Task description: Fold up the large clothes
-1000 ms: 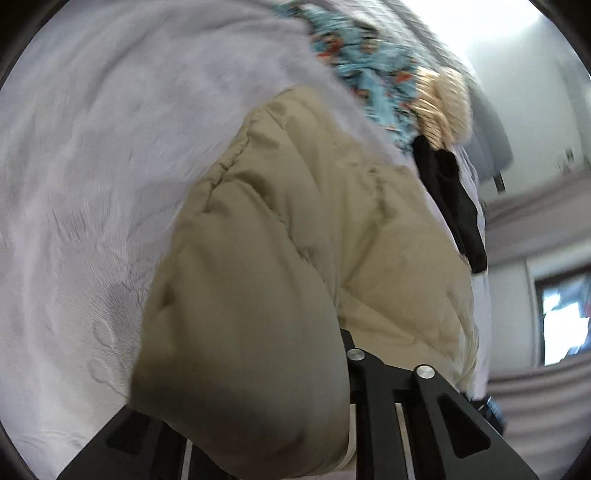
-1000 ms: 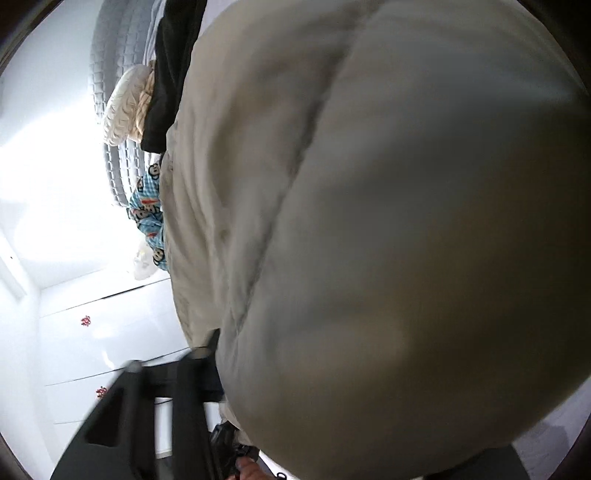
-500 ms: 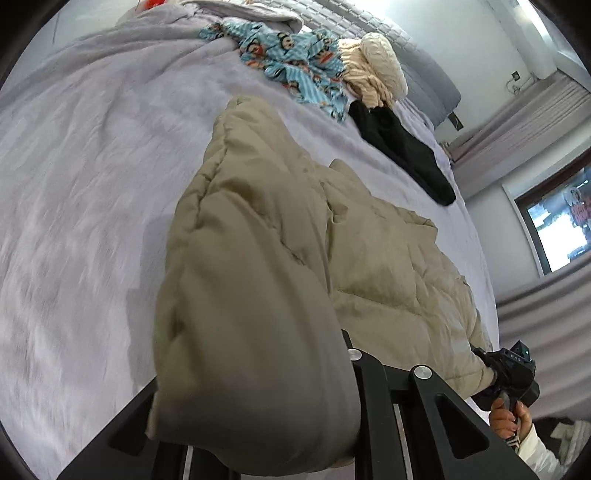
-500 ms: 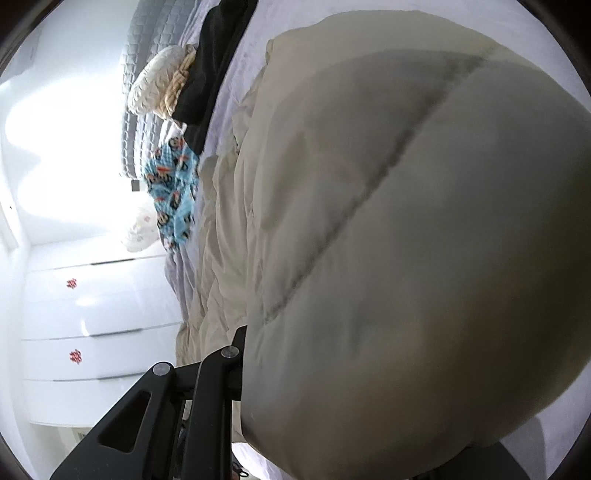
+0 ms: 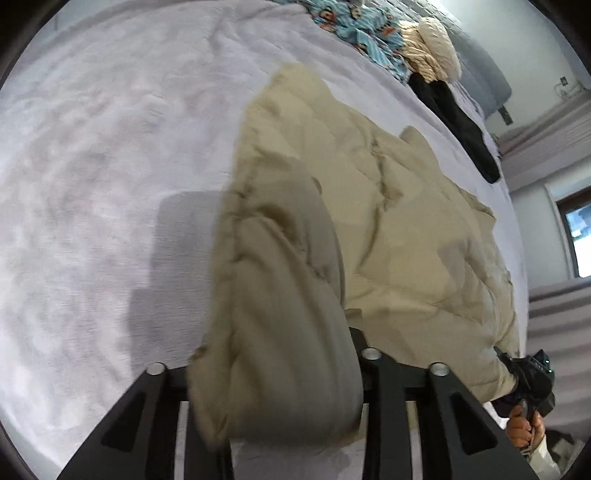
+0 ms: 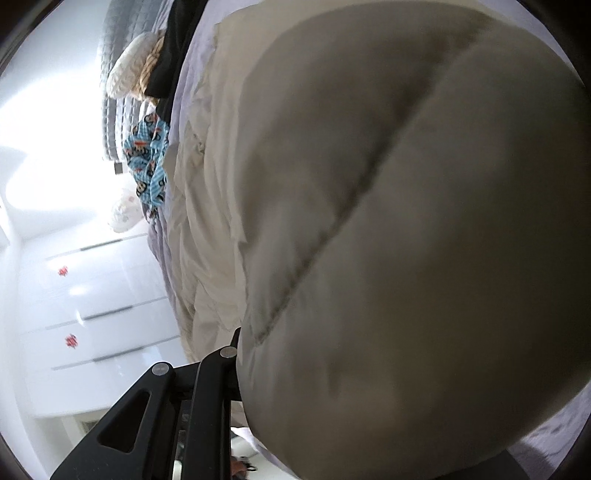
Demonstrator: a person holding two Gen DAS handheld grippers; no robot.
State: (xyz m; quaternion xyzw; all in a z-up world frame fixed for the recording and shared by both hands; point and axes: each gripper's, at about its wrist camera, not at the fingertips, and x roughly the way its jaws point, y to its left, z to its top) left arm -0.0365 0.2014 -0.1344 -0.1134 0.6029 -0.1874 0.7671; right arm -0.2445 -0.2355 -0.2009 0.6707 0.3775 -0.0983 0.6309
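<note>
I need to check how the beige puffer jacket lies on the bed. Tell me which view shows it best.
The left wrist view: the beige puffer jacket lies spread across the grey bed cover, its outline mostly visible. In the right wrist view a bulging fold of it fills most of the frame, close and blurred, so its layout is hard to read.

A grey bed [image 5: 110, 155] bears a beige puffer coat [image 5: 399, 229] (other clothes [image 5: 436, 66] beyond).

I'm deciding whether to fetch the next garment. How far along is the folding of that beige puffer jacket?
Early. Done: the beige puffer jacket lies spread on the grey bed cover. In hand: the left hand-held gripper, its jaws just opening, and the right hand-held gripper each have a bunched edge between their jaws. Left: no finished fold shows; other clothes wait.
</note>
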